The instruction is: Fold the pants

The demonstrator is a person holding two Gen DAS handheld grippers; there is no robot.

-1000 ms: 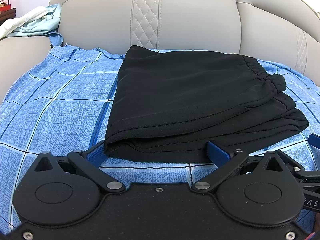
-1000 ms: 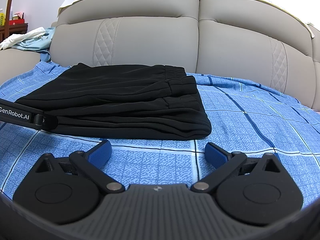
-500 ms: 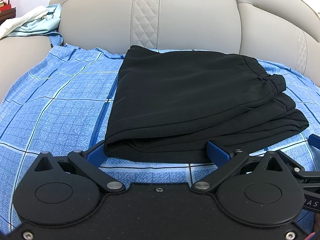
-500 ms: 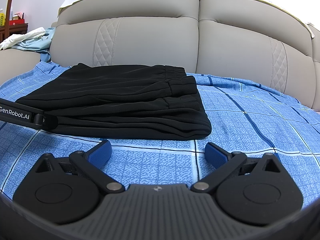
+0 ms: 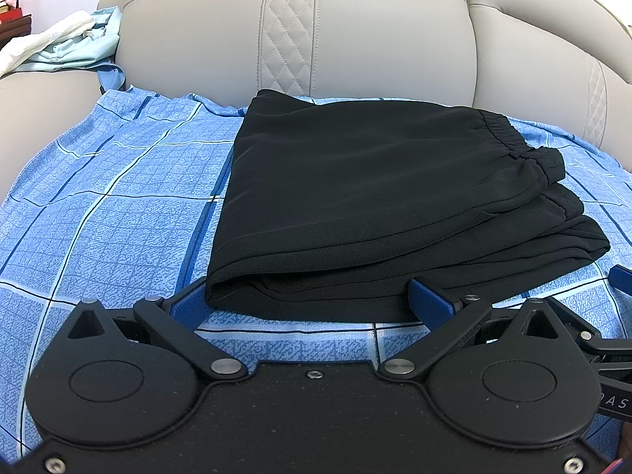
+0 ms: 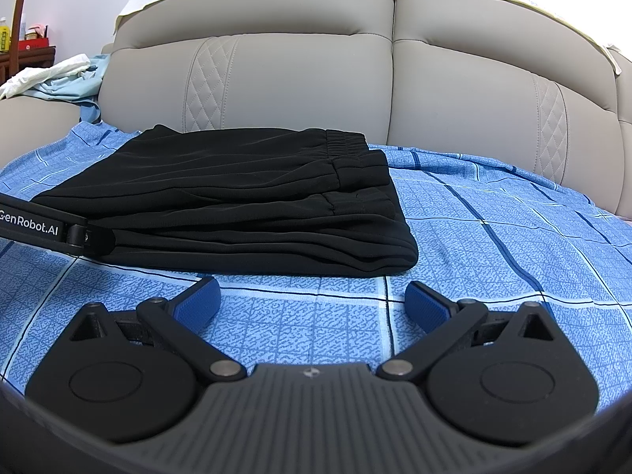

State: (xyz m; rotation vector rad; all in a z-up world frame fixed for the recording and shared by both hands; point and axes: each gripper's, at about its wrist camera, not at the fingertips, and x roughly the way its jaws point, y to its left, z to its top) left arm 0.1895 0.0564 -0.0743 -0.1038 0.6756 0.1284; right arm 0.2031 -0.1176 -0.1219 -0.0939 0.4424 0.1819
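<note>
Pants [image 5: 375, 197] lie folded, waistband rightward, long axis seemingly crosswise; left gripper [image 5: 312, 302] and right gripper [image 6: 312, 302] spread.

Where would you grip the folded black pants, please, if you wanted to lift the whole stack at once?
Probably at the rounded fold edge of the black pants, coming in low from the near side along the blue checked sheet. There the layers join, whereas the waistband end lies in separate, stepped layers. The open left gripper already straddles that near edge.

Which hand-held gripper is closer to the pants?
Left. The left hand-held gripper is open with the pants edge between its fingers; the right hand-held gripper is open just short of them.
</note>
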